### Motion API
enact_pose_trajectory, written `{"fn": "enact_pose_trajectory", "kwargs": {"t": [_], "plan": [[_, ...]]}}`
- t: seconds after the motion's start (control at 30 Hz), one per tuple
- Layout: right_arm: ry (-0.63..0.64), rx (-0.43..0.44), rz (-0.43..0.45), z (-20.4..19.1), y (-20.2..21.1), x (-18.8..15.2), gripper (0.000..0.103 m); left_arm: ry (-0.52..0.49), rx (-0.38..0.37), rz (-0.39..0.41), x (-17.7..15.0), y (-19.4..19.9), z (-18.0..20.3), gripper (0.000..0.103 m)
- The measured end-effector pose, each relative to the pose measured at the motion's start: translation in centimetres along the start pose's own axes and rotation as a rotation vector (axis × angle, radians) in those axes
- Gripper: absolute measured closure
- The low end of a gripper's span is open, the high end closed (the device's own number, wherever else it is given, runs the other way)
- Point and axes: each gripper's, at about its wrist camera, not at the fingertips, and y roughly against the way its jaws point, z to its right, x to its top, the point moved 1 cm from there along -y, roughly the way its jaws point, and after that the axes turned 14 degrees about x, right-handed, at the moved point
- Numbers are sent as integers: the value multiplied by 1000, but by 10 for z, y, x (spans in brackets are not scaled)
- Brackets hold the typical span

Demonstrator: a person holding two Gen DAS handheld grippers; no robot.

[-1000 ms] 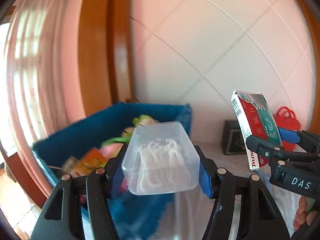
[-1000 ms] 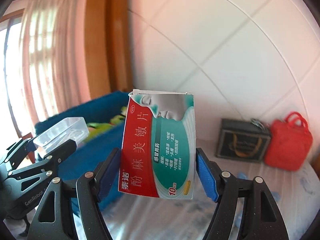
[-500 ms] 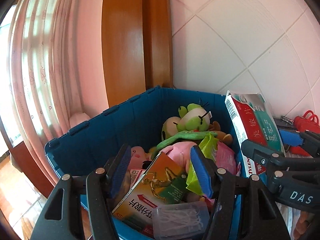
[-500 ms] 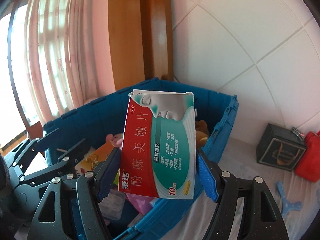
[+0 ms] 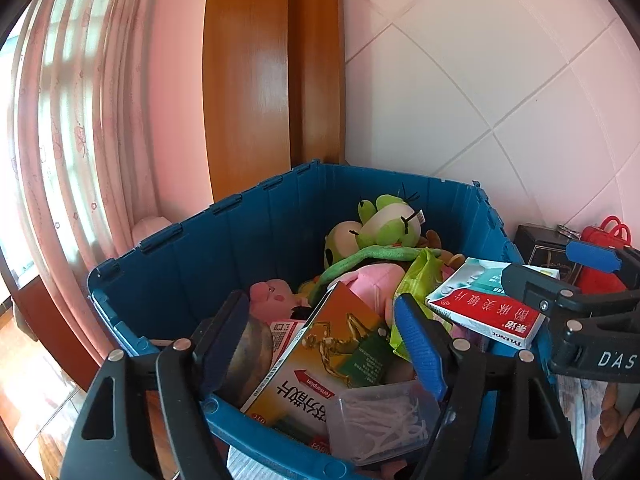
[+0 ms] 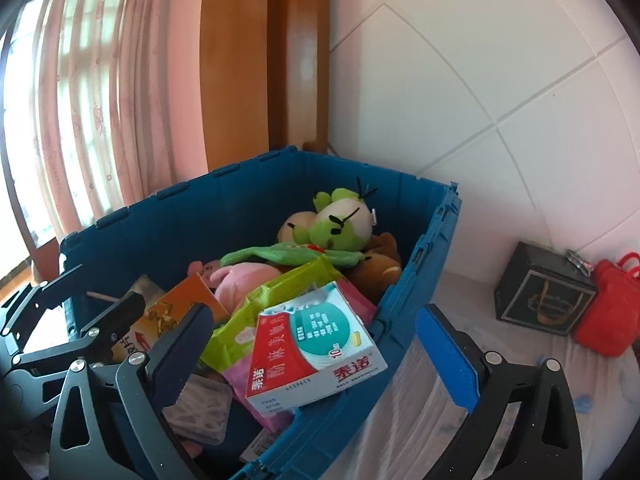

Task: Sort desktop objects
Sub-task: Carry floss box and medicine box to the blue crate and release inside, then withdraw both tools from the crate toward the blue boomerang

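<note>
My left gripper (image 5: 320,308) hangs over the near edge of the blue bin (image 5: 200,220), its jaws opening with nothing pressed between the pads. The clear box of floss picks (image 5: 380,424) lies loose in the bin just below it. My right gripper (image 6: 314,320) is over the bin's right side (image 6: 424,248), jaws opening wide. The red, white and teal medicine box (image 6: 320,344) rests tilted on the pile between its fingers, touching neither pad. That box (image 5: 480,308) and the right gripper (image 5: 560,292) also show in the left wrist view.
The bin holds a green frog plush (image 5: 384,220), a pink plush (image 6: 244,276), an orange box (image 5: 320,360) and a green packet (image 6: 280,292). A black box (image 6: 540,296) and a red bag (image 6: 608,308) stand on the white cloth to the right. Curtain and wooden frame rise behind.
Both grippers swung left over the bin. The floss box dropped out of the left gripper first, then the medicine box left the right one; both jaws stand wider.
</note>
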Motion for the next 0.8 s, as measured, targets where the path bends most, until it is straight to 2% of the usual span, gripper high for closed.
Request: {"fn": "enact_pose_trajectory", "kwargs": {"t": [0.2, 0.47, 0.67, 0.8], "plan": [[-16, -30, 41, 9, 33, -6, 0, 1, -25, 57, 9, 31, 7, 25], [-77, -128, 94, 59, 105, -31, 0, -16, -123, 107, 16, 81, 57, 25], [-134, -239, 108, 138, 176, -66, 0, -64, -208, 109, 7, 121, 136, 24], [-167, -322, 75, 222, 226, -107, 0, -97, -253, 38, -19, 132, 219, 24]]}}
